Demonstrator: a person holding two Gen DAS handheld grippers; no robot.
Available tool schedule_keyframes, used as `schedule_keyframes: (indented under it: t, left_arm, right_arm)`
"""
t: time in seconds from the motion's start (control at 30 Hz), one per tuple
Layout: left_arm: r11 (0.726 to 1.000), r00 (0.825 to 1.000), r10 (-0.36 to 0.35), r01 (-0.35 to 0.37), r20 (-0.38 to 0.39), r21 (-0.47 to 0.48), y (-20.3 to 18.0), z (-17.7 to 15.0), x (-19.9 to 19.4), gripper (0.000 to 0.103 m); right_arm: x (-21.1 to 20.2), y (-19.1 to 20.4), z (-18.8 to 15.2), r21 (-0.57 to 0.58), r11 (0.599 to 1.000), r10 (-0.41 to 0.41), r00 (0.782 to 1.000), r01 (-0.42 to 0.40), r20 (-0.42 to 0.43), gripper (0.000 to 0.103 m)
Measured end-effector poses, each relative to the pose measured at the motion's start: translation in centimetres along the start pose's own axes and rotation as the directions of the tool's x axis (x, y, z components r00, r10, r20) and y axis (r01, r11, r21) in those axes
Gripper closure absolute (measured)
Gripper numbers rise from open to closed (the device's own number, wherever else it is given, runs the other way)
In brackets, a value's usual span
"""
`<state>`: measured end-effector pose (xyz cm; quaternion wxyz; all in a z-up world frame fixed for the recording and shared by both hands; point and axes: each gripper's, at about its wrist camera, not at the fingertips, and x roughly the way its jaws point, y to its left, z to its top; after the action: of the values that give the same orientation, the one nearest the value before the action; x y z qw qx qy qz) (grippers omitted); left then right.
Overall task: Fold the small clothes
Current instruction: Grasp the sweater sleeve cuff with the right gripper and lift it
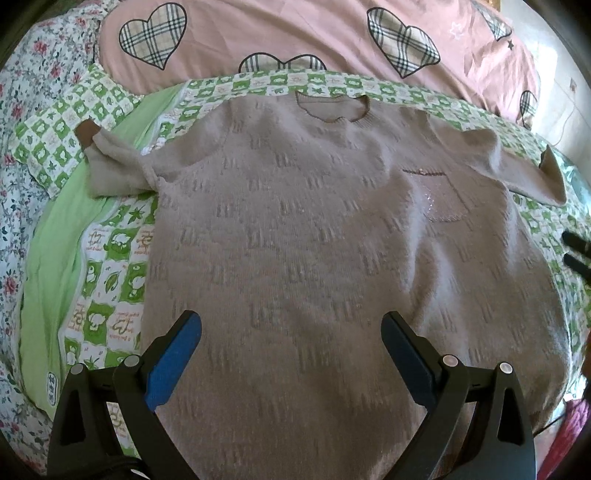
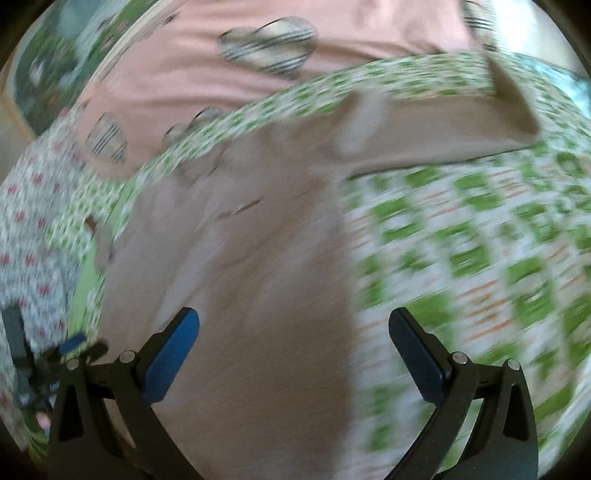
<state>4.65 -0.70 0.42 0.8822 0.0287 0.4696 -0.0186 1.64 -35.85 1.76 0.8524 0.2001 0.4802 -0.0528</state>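
A small mauve-brown knit sweater (image 1: 317,229) lies flat, front up, on a green-and-white checked sheet (image 1: 110,280), neck away from me, with a shiny chest pocket (image 1: 439,195). Its left sleeve (image 1: 114,166) is bunched, its right sleeve (image 1: 517,166) spreads outward. My left gripper (image 1: 291,350) is open and empty above the sweater's lower body. My right gripper (image 2: 293,350) is open and empty above the sweater's right side edge (image 2: 258,295); this view is motion-blurred. The right sleeve (image 2: 424,133) reaches to the upper right there. The right gripper's fingertips (image 1: 576,251) show at the left wrist view's right edge.
A pink quilt with plaid hearts (image 1: 295,33) lies beyond the neck. A floral sheet (image 1: 22,110) covers the bed's left side. A plain green strip (image 1: 51,240) runs left of the checked sheet. The left gripper (image 2: 29,362) shows at the right view's left edge.
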Motion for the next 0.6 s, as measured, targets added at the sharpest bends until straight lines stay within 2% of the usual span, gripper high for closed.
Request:
schedule_keyframes:
  t: [0.07,0.2,0.27,0.37,0.43,0.5,0.57,0.6]
  left_arm:
    - [1.0,1.0,0.002,-0.002,-0.009,0.003,-0.1,0.2,0.4,0.005]
    - [1.0,1.0,-0.001,0.001,-0.027,0.005,-0.7,0.6,1.3,0.005]
    - [1.0,1.0,-0.001,0.002,-0.024,0.009,-1.1,0.9,1.6,0.005]
    - [1.0,0.999,-0.001,0.002,-0.04,0.02,-1.7,1.2,2.0,0.005]
    - [1.0,0.999,0.003,-0.001,-0.042,0.028,-2.0,1.3,2.2,0.005]
    - [1.0,0.999,0.003,-0.002,-0.044,0.03,-2.2,1.4,2.5,0.005]
    - [1.0,0.999,0.002,-0.001,-0.046,0.026,-2.2,1.7,2.8,0.005]
    - [1.0,0.999,0.001,0.0,-0.046,0.022,-2.1,1.8,2.9,0.005]
  right_arm:
    - [-1.0,-3.1,1.6,0.071,0.997,-0.02,0.999,0.017,0.044,0.002]
    - [-3.0,-8.9,5.3,0.193,0.98,-0.074,0.988,0.048,0.134,0.015]
    - [-3.5,-11.9,7.3,0.255,0.965,-0.102,0.981,0.058,0.162,0.018]
    - [-3.5,-15.8,10.1,0.33,0.943,-0.105,0.975,0.035,0.198,0.022]
    - [-2.6,-18.1,11.9,0.378,0.925,-0.111,0.976,0.032,0.19,0.022]
    - [-1.4,-19.9,13.3,0.409,0.913,-0.075,0.98,-0.008,0.186,0.022]
    - [0.1,-21.2,14.9,0.432,0.902,-0.077,0.983,-0.002,0.165,0.022]
    - [0.8,-21.7,15.4,0.444,0.896,-0.052,0.985,-0.025,0.162,0.023]
